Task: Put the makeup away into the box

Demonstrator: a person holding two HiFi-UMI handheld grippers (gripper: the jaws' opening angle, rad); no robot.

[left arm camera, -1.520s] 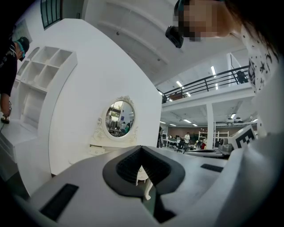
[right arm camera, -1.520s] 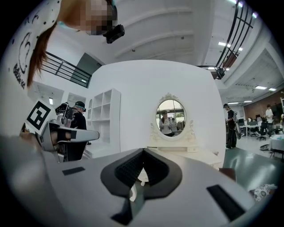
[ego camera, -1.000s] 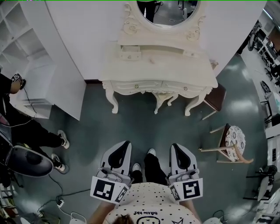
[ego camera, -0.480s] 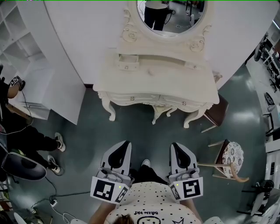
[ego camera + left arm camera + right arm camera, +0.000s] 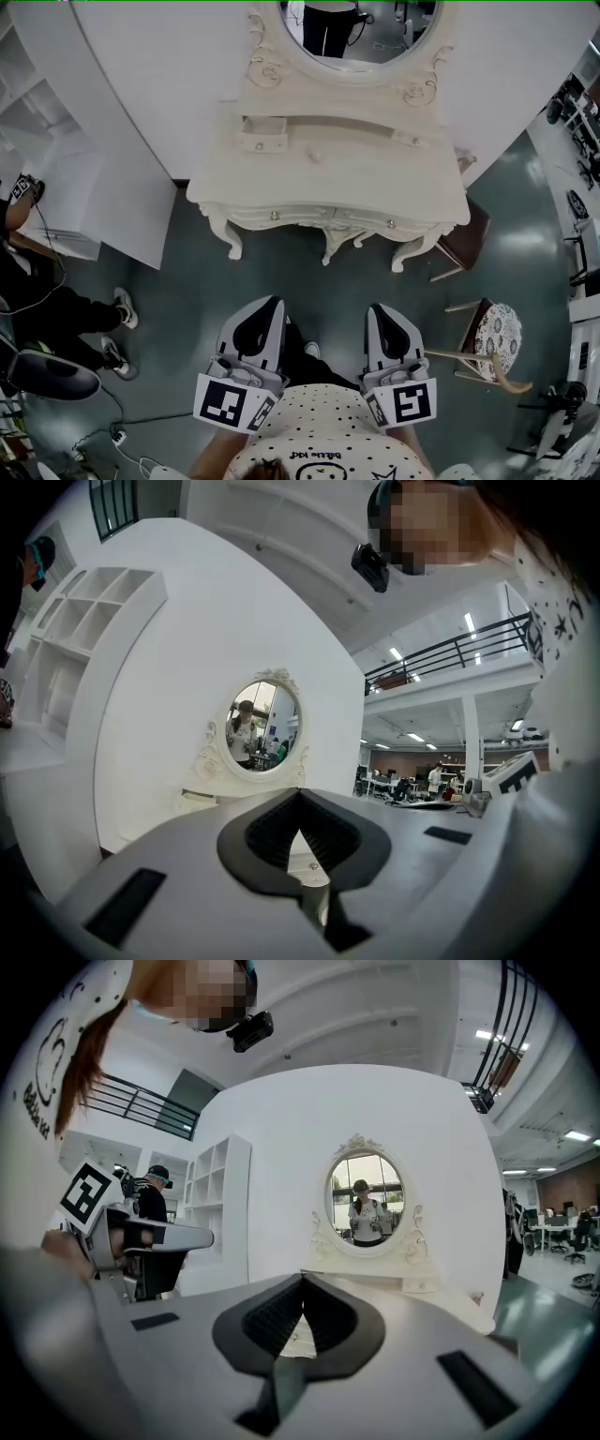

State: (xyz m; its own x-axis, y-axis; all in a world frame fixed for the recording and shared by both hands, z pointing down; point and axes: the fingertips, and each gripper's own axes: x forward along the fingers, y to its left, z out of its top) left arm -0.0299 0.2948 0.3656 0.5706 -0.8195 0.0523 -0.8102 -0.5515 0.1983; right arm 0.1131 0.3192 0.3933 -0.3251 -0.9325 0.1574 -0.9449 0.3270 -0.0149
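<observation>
Both tongs are pinched closed with nothing between the jaws: my left gripper (image 5: pixel 270 305) and right gripper (image 5: pixel 377 309) sit side by side, well short of the cream dressing table (image 5: pixel 375 178). A little drawer box (image 5: pixel 262 133) sits back-left on its top, below the oval mirror (image 5: pixel 356 28). From here the makeup is too small to make out.

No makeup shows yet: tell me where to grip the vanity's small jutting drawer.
Take the small drawer by the knob on its front face, coming level from the front, your side. It already juts from the shelf that way, so it likely slides toward you; the rest of that face looks flat, with little to pinch.
</observation>
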